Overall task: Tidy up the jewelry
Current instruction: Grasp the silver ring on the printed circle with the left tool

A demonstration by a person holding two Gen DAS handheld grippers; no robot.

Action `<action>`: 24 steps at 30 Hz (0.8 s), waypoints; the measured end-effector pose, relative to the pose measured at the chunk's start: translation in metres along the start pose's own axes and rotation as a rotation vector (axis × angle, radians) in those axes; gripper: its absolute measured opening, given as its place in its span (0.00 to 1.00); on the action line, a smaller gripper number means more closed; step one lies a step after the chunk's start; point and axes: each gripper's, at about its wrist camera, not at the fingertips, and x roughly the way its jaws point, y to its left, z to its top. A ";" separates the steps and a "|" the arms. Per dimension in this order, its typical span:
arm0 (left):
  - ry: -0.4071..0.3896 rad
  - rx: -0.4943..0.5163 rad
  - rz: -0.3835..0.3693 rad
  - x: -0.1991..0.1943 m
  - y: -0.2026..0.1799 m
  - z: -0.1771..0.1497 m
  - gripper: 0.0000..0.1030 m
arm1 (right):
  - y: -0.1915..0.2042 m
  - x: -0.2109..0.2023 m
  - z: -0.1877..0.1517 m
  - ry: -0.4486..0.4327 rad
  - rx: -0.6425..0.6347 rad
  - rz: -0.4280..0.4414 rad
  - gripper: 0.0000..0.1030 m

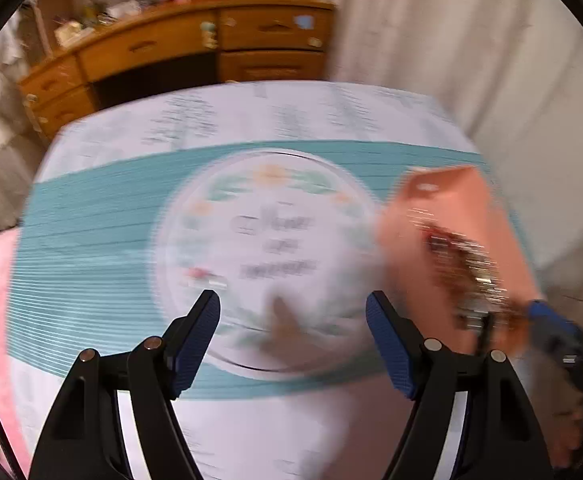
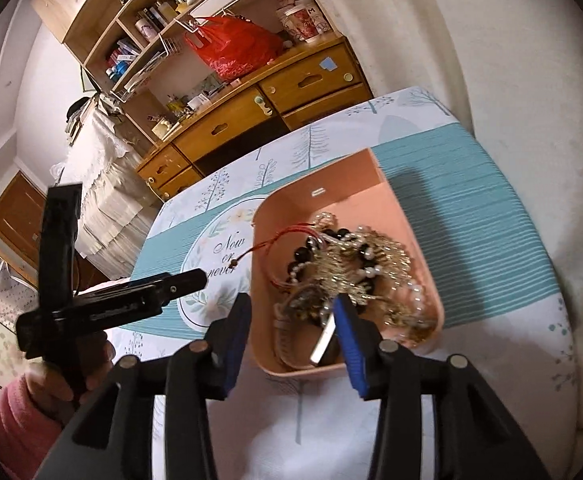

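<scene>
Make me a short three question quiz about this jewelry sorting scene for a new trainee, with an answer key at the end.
1. True or false: the pink tray is empty.
2. Which colour is the cord hanging over the tray's rim: A) red, B) green, C) yellow?
3. Fill in: the right gripper has its jaws ____ around the tray's near rim.

Key:
1. False; tangled jewelry fills it.
2. A; the red cord trails onto the tablecloth.
3. Open.
</scene>
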 end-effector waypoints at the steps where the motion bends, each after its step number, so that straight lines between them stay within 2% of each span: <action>1: -0.014 0.001 0.029 0.001 0.008 0.000 0.72 | 0.004 0.002 0.000 -0.001 -0.004 -0.009 0.48; 3: -0.028 0.001 0.041 0.006 0.021 0.002 0.71 | 0.009 0.006 0.001 -0.003 -0.011 -0.023 0.55; 5: -0.031 0.003 0.051 0.015 0.030 0.002 0.64 | 0.013 0.011 0.002 0.000 -0.015 -0.040 0.62; 10: -0.008 0.008 0.058 0.039 0.040 -0.002 0.45 | 0.023 0.023 0.003 0.026 -0.032 -0.069 0.62; 21: -0.054 0.010 0.057 0.055 0.041 -0.004 0.43 | 0.039 0.029 0.006 0.001 -0.071 -0.084 0.62; 24: -0.063 0.001 0.054 0.054 0.041 -0.004 0.35 | 0.036 0.027 0.005 -0.006 -0.050 -0.075 0.62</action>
